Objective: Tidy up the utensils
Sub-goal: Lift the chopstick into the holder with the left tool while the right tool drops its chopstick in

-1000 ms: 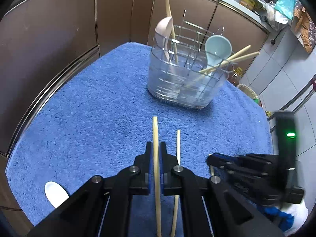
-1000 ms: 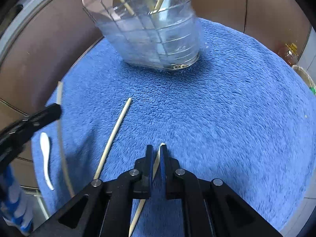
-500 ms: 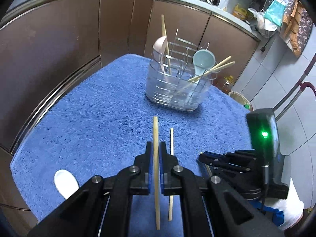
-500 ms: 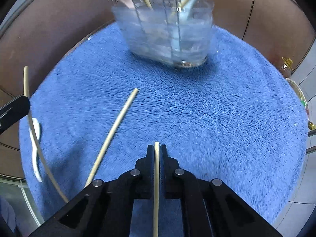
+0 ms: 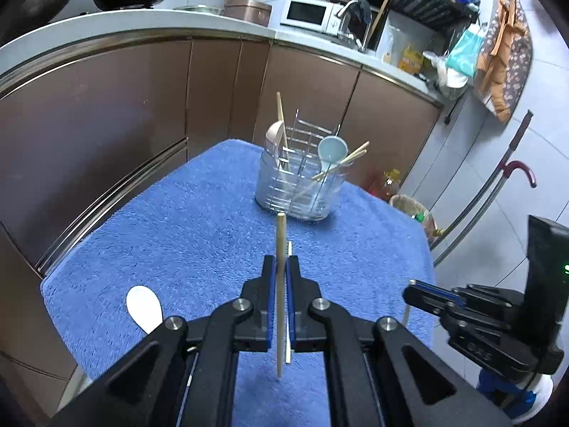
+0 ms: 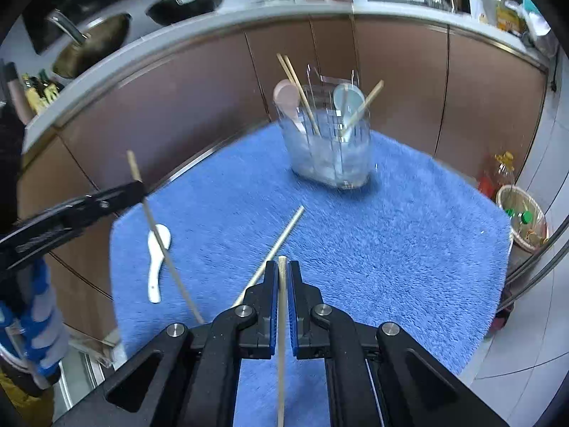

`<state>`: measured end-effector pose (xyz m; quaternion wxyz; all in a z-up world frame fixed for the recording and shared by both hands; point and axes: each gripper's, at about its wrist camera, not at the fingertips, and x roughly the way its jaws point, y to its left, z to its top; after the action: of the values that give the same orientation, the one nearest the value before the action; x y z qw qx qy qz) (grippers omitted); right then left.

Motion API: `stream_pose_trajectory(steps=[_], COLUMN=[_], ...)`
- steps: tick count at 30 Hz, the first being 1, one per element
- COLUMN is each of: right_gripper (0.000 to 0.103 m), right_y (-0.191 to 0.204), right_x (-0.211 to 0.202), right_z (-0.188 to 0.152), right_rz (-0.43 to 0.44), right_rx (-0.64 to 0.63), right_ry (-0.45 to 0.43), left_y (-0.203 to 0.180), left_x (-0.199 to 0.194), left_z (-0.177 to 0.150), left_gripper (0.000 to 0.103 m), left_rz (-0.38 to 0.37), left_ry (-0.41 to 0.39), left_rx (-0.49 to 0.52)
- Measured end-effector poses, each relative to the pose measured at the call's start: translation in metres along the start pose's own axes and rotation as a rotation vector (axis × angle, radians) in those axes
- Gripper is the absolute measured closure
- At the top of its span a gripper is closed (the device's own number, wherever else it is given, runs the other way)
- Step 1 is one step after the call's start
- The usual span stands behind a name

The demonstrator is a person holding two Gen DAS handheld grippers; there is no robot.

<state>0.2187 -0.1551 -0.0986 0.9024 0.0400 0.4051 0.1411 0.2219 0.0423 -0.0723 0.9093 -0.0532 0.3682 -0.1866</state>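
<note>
My left gripper (image 5: 281, 267) is shut on a wooden chopstick (image 5: 280, 242), held above the blue towel (image 5: 199, 235). My right gripper (image 6: 281, 270) is shut on a second wooden chopstick (image 6: 281, 320), also lifted. A third chopstick (image 6: 281, 238) lies loose on the towel between them. A white spoon (image 5: 144, 307) lies at the towel's near left. The clear utensil holder (image 5: 302, 186) stands at the far side with a pink spoon, a pale blue spoon and several chopsticks in it. The left gripper (image 6: 137, 192) shows in the right wrist view, the right gripper (image 5: 412, 290) in the left wrist view.
Brown cabinets (image 5: 124, 124) with a metal rail curve round the far and left sides. A wicker basket (image 6: 522, 217) and an oil bottle (image 6: 501, 174) stand on the floor at the right. The towel's edge drops off near me and to the right.
Both grippers have risen and pulled back from the towel, each with its chopstick. The holder now looks smaller and farther away. The loose chopstick and white spoon have not moved.
</note>
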Motion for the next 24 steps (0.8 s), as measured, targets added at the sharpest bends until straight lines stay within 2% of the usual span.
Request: stream_pose_trajectory(steps=[6,11,18,24], right_gripper=[0.098,0.098,0.098,0.098], right_y=[0.017,0.026,0.023,0.011], right_x=[-0.034,-0.051,-0.072,-0.061], right_z=[0.003,0.032,0.107,0.166], right_rz=[0.031,0.053,0.048,0.031], right_rx=[-0.022,-0.047,-0.085,-0.106], right_ry=[-0.078,-0.158,-0.39,-0.568], left_y=[0.005,0.007,0.003,-0.009], left_x=[-0.019,-0.028,-0.026,0.003], left_z=[0.003,0.024,0.098,0.163], left_gripper=[0.098,0.098,0.098,0.098], left_rz=[-0.007,-0.017,-0.045,-0.03], left_ry=[-0.033,-0.075,-0.22,-0.34], left_rx=[-0.01,-0.013,-0.034,-0.035])
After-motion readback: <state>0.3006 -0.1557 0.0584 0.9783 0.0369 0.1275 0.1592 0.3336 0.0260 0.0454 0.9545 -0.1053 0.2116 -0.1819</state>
